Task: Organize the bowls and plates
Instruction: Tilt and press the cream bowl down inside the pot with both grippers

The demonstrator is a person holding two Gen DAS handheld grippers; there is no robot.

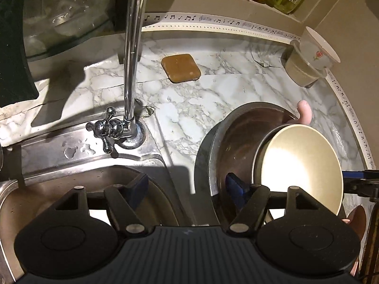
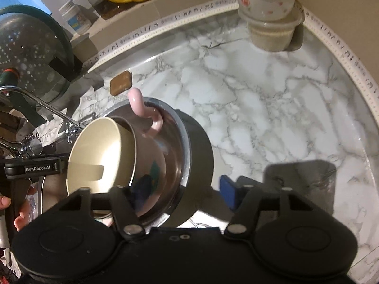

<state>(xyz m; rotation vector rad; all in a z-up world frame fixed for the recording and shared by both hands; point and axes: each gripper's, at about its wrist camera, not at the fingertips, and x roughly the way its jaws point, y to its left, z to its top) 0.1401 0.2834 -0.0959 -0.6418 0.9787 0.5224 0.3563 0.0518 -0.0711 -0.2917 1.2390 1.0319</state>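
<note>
Steel bowl (image 1: 236, 127) is the job of the moment. It sits to the right of the sink (image 1: 71, 158) on the marble counter (image 2: 260, 108), on what looks like a dark round base. A pink cup (image 2: 142, 146) with a cream inside lies tipped on its side in the bowl, its curly handle pointing to the far side. Far off in the right corner a flowered bowl (image 2: 263, 0) is stacked on some clear tubs, which I take to be where the crockery is being gathered.

I read this as the approach to a two-handed lift, with a gripper on each side of the steel bowl.

The left gripper (image 1: 187, 188) stands about two thirds open across the bowl's left rim. One of its fingers (image 1: 233, 185) is down inside the bowl beside the cup and the other hangs over the sink. It has hold of nothing.

The right gripper (image 2: 184, 187) is roughly half open across the right rim. Its outer finger (image 2: 226, 189) is over bare counter, clear of the bowl wall, so it grips nothing. Its inner finger is close against the cup's side, and I cannot tell whether it touches.

Next, both pairs need to close squarely on the thin rim and rise together. The bowl must stay level, because the loose cup could roll or slide out.
</note>
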